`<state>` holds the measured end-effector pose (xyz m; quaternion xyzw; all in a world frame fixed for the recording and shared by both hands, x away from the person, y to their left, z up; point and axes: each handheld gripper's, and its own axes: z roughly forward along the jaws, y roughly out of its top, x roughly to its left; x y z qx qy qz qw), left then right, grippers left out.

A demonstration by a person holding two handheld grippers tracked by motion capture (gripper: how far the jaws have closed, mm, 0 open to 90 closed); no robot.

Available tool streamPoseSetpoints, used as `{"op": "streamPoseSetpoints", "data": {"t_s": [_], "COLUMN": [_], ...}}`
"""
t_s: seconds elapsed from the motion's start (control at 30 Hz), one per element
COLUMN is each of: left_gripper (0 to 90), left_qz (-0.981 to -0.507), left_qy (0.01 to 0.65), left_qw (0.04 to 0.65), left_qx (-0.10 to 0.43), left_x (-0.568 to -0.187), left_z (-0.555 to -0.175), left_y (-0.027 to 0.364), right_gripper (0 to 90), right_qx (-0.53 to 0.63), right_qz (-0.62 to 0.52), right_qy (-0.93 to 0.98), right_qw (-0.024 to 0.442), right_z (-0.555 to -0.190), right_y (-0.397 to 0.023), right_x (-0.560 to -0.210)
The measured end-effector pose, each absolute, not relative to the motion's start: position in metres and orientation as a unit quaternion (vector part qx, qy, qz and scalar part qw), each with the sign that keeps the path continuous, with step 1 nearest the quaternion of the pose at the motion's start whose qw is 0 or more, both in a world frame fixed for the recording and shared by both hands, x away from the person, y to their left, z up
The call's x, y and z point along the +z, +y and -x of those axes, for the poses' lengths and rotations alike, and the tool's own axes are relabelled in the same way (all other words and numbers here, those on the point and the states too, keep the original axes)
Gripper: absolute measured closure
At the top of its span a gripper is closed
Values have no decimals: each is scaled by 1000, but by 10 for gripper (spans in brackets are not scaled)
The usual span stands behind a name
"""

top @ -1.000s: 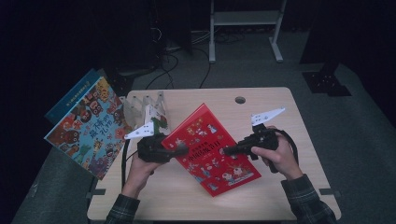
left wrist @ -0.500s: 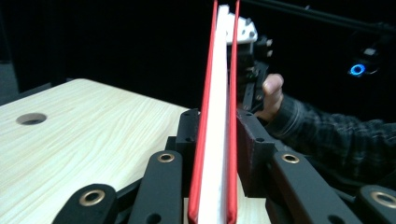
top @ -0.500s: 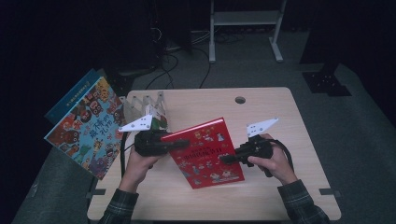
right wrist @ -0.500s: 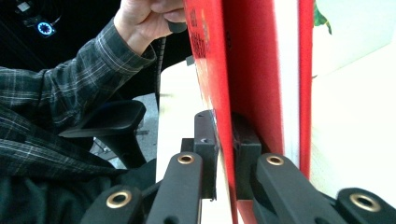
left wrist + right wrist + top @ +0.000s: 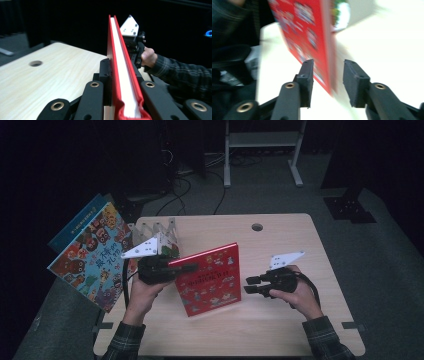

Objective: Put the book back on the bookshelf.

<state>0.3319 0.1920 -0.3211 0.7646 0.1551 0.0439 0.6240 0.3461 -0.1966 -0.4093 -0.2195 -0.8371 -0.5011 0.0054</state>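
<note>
The left tool [image 5: 186,268] is clamped on the red book [image 5: 210,279], and its jaws have just been closing on it; in the left gripper view the two black jaws press on either side of the book's red covers [image 5: 119,75], with the white page edges running up between them. The book stands tilted on the wooden surface [image 5: 280,330], its upper left edge in the left tool and its illustrated cover facing the person. The right tool [image 5: 252,285] sits just beside the book's right edge with its jaws apart, and they have just been opening; in the right gripper view the book's edge [image 5: 329,65] lies between the two jaws without either pad pressing on it, though that picture is blurred. The person's left hand [image 5: 145,290] and right hand [image 5: 300,292] grip the tool bodies, plaid sleeves coming in from the near edge. Behind the left tool a pale wooden folding rack [image 5: 155,232] stands on the surface, and to its left a large colourful picture book [image 5: 92,257] leans past the surface's edge, with a blue book [image 5: 75,227] behind it. A round hole [image 5: 257,227] shows near the far edge of the surface.
</note>
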Motion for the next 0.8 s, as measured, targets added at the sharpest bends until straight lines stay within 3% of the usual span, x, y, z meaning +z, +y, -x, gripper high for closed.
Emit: {"op": "streamPoseSetpoints", "data": {"t_s": [0.37,0.57,0.7,0.8], "left_gripper": [793,793,794,793], "left_qz": [-768,-759,-751,-744], "left_qy": [207,234,253,265], "left_qw": [598,596,595,595], "left_qx": [101,121,134,147], "left_x": [-296,-288,-283,-280], "left_z": [-311,-299,-290,-282], "left_y": [227,256,277,293], "right_gripper": [366,316,253,234], "right_qx": [-394,-350,-333,-320], "right_qz": [395,450,472,483], "right_qy": [-813,-801,-800,-793], "right_qw": [-166,-183,-164,-189], "right_z": [-356,-363,-368,-370], "right_y": [-245,-260,-265,-266], "right_x": [-460,-484,-492,-495]}}
